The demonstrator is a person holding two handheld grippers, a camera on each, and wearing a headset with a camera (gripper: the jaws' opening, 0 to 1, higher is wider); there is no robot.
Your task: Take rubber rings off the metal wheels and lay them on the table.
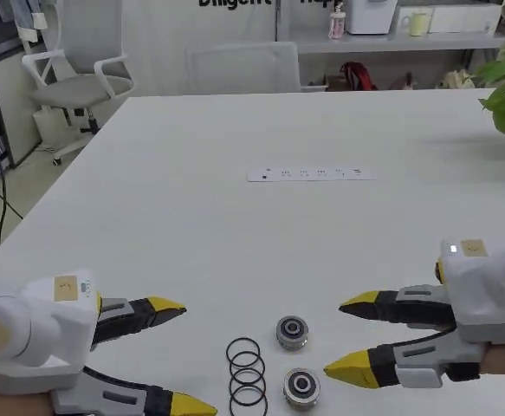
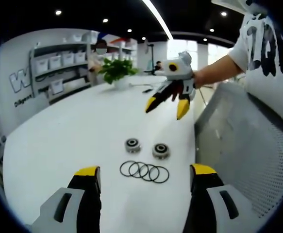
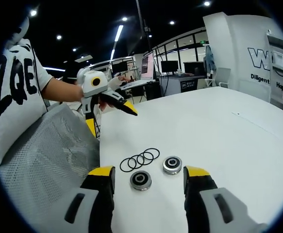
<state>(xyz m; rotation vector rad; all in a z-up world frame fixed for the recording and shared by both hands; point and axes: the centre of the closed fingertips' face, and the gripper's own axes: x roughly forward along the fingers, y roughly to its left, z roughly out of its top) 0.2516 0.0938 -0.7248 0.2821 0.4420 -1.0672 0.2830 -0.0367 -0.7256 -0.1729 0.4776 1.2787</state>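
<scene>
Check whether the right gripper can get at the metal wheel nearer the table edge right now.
Probably yes. The right gripper is open, its jaws pointing at that metal wheel, with bare table between. The rubber rings lie beyond it, out of the way.

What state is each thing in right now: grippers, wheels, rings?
left gripper: open, holding nothing.
right gripper: open, holding nothing.
far metal wheel: lying flat on the table, untouched.
near metal wheel: lying flat on the table, untouched.
rubber rings: four, off the wheels, flat in an overlapping row beside them.
</scene>
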